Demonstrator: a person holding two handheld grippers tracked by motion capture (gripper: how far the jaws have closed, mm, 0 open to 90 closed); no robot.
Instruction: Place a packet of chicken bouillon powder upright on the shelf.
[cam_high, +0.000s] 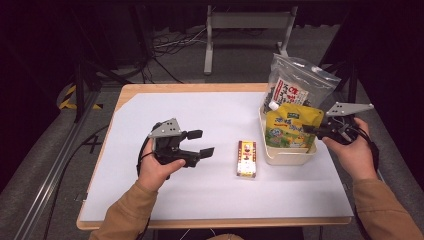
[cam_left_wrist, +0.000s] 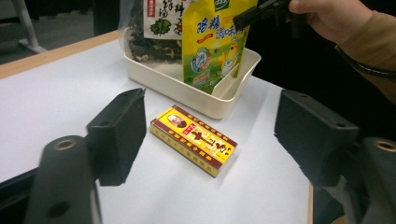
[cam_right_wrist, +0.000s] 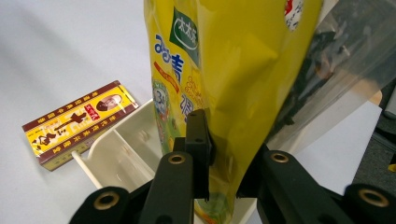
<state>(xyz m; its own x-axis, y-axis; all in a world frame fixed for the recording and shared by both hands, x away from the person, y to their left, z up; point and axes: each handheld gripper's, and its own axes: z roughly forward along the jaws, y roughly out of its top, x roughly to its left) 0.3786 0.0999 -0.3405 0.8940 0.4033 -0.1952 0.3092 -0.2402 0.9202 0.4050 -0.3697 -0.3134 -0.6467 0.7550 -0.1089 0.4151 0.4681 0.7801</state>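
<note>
Pouch (cam_high: 292, 127) is sitting in the tray (cam_high: 285, 157), your right gripper (cam_high: 311, 129) pinching it; box (cam_high: 246, 158) at nine o'clock is waiting, left gripper (cam_high: 201, 143) gaping empty.

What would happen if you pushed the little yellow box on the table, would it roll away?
Probably not. The little yellow box lies flat on its broad face on the white table, so it would likely slide, not roll or tip. Its edges look crisp and square, so it is probably stiff cardboard. It looks small and thin, so likely light enough for the open left tongs to lift.
</note>
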